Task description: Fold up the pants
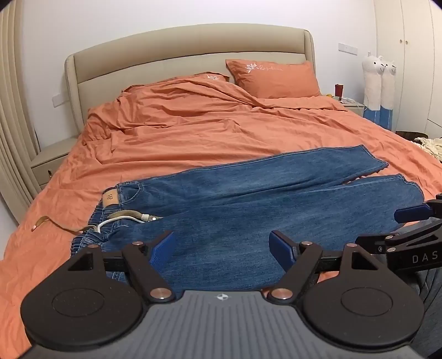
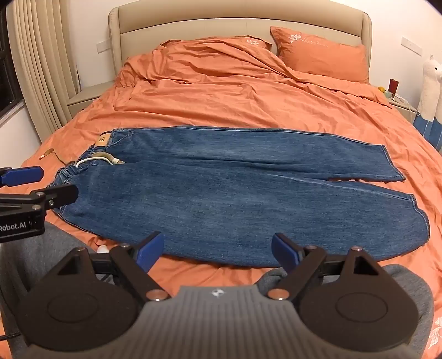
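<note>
A pair of blue jeans [image 1: 248, 198] [image 2: 234, 198] lies flat across the orange bed cover, waistband [image 1: 110, 197] to the left and both leg hems to the right. The two legs lie side by side, slightly apart at the hems. A beige cord [image 1: 129, 215] lies at the waist. My left gripper [image 1: 221, 245] is open above the near part of the jeans by the waist, with nothing between its blue pads. My right gripper [image 2: 218, 245] is open over the near edge of the closer leg. Each gripper shows at the edge of the other's view: the right gripper [image 1: 397, 226] and the left gripper [image 2: 55, 183].
An orange duvet [image 2: 248, 91] and two pillows [image 1: 273, 77] lie toward the beige headboard [image 2: 237, 19]. Nightstands stand on both sides, with a white plush toy [image 1: 378, 82] at the right. Curtains [image 2: 41, 55] hang at the left. A person's grey-clad legs [image 2: 36, 254] are at the near bed edge.
</note>
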Action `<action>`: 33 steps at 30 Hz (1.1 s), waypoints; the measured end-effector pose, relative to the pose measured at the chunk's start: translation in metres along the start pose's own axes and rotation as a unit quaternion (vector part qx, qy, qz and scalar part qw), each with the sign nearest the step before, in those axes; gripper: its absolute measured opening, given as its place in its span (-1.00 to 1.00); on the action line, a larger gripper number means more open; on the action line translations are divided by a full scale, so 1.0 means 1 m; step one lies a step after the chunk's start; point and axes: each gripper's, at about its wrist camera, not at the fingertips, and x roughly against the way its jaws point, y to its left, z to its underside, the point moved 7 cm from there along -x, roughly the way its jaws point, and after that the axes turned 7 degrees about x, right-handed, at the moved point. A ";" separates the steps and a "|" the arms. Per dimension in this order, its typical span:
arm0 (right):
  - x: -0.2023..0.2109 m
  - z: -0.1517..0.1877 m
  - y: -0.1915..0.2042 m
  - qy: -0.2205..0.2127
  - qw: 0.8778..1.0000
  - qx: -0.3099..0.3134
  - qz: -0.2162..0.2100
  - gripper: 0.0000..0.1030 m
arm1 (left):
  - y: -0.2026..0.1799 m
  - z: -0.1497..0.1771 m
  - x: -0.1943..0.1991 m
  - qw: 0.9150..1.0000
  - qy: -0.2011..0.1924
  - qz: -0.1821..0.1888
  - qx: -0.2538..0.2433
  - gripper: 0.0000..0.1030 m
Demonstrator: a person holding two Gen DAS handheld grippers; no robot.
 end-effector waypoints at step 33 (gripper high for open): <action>0.003 -0.001 0.004 -0.005 1.000 0.014 0.004 0.59 | -0.008 0.005 -0.004 1.000 0.007 0.002 -0.009 0.75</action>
